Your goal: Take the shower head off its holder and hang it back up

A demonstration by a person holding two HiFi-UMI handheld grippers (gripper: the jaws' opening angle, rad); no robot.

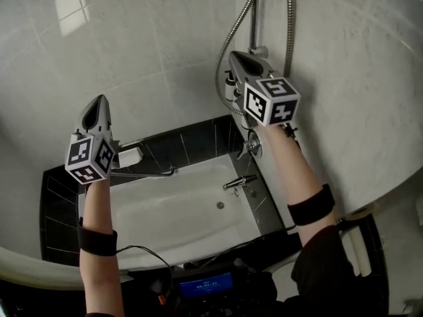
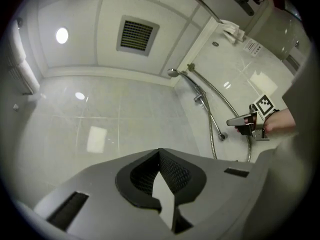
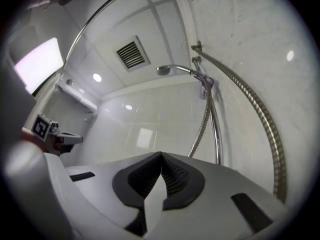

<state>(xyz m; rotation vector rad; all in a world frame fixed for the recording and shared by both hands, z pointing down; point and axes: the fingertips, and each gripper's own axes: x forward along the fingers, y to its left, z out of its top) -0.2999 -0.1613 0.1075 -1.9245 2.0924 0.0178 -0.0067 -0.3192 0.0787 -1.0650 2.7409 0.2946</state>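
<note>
Shower head (image 3: 163,70) hangs in its holder (image 3: 204,80), high on the far wall above both grippers. Any careless swing could snag the hose (image 1: 229,41) looping just beside the right one. Left gripper (image 1: 98,101) and right gripper (image 1: 233,57) tilt slightly upward on outstretched forearms, fingers pressed together, empty.

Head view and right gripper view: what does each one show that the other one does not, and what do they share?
Only the head view shows the bathtub and its tap. Only the right gripper view shows the shower head and the ceiling vent. Both show the metal hose and the left tool.
</note>
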